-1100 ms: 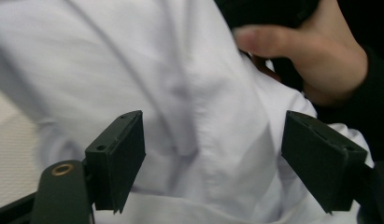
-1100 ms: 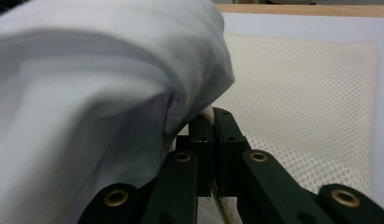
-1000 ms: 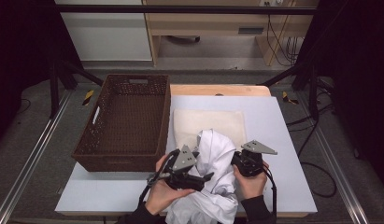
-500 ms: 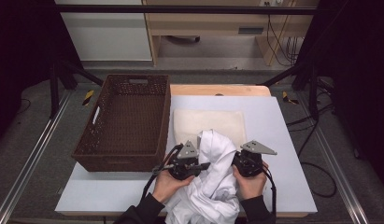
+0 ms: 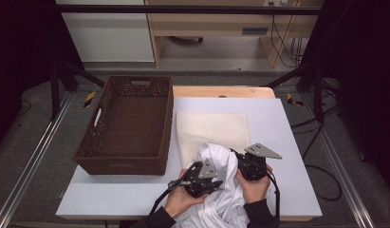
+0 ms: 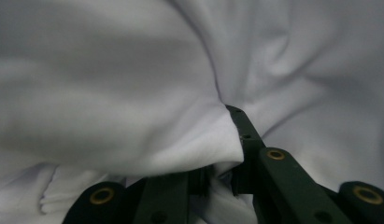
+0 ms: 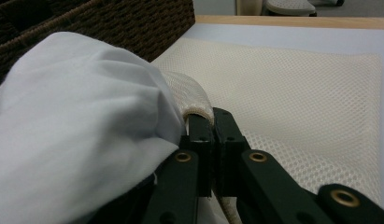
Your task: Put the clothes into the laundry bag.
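at the left of the high view stands an empty brown wicker basket (image 5: pixel 128 124); to its right, mid-frame, a cream mesh bag (image 5: pixel 211 130) lies flat on the desk (image 5: pixel 287 142), and a white garment (image 5: pixel 221 190) is bunched over the bag's near edge at the lower centre, spilling off the desk's front. the step in hand looks like stuffing the garment into the bag. the left gripper (image 5: pixel 198 180), held low with the forearm coming in from the bottom edge, has just been closing its fingers, which now pinch a fold of the white cloth in the left gripper view. the right gripper (image 5: pixel 249 164), just right of the heap, has its fingers pressed together on the bag's lifted edge (image 7: pixel 192 100). next, the left probably must push the cloth under that raised edge while the right keeps the mouth up.
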